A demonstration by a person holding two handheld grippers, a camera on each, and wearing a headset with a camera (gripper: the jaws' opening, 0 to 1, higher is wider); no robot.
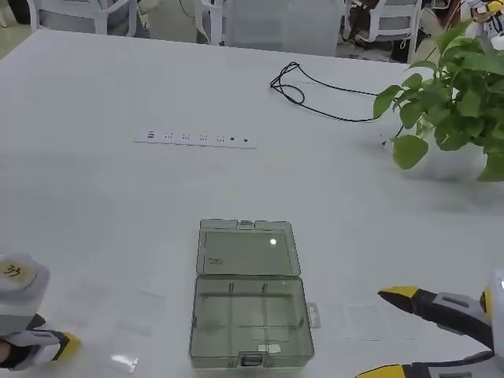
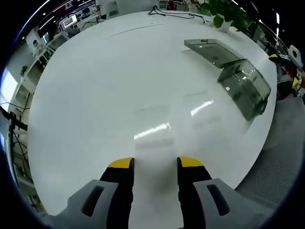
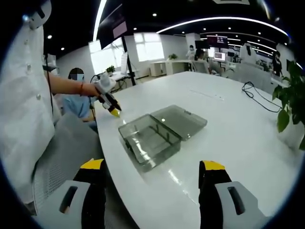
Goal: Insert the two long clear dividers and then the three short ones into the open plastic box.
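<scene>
The open clear plastic box (image 1: pixel 250 319) lies near the table's front edge, its lid (image 1: pixel 248 249) folded back flat behind it. Faint clear dividers (image 1: pixel 118 319) lie flat on the table left of the box, and more clear dividers (image 1: pixel 364 319) lie to its right. My left gripper (image 1: pixel 63 346) is at the bottom left, open and holding nothing. In the left gripper view, the left gripper (image 2: pixel 156 164) points at glinting dividers (image 2: pixel 153 131), with the box (image 2: pixel 243 86) at the far right. My right gripper (image 1: pixel 376 335) stands wide open right of the box. The right gripper (image 3: pixel 152 166) faces the box (image 3: pixel 150 138).
A white power strip (image 1: pixel 195 138) lies in the middle of the table. A black cable (image 1: pixel 315 90) loops behind it, and a leafy plant (image 1: pixel 453 102) stands at the right. Chairs line the far edge. A person's arm holds the left gripper (image 3: pixel 112 107).
</scene>
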